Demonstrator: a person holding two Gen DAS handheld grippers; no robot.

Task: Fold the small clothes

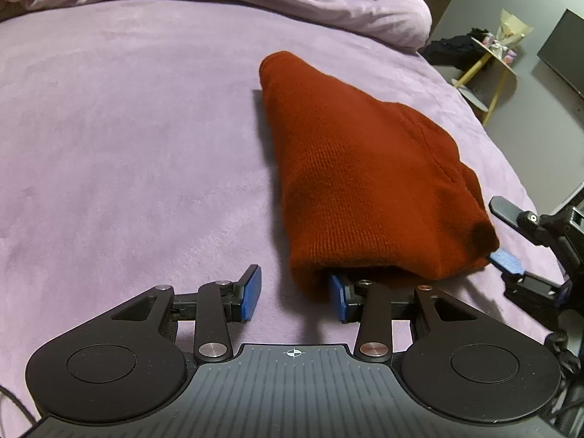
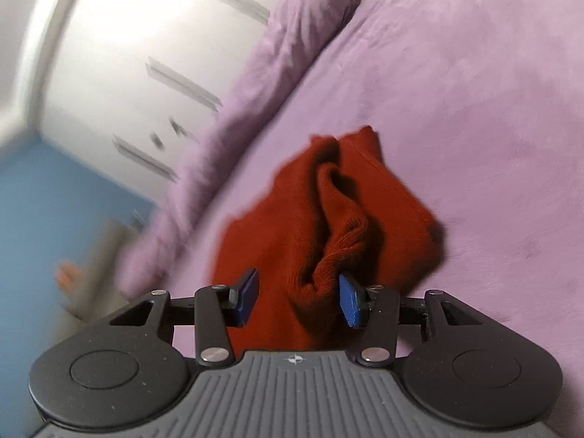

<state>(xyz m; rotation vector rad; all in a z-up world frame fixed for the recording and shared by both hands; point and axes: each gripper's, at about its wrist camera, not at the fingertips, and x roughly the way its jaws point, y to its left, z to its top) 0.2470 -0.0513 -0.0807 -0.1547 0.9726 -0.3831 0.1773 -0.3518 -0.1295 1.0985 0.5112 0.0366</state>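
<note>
Finishing a fold — red knit garment (image 1: 357, 182) lies doubled near the bed's (image 1: 127, 146) right edge.
Left gripper (image 1: 295, 292) and right gripper (image 2: 299, 297) both gape, gripping nothing; next, regrasp an end for another fold.

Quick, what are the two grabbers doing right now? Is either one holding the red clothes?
Left gripper: jaws open, gripping nothing; red garment lies over one finger.
Right gripper: jaws open, garment between them, not clamped.
</note>
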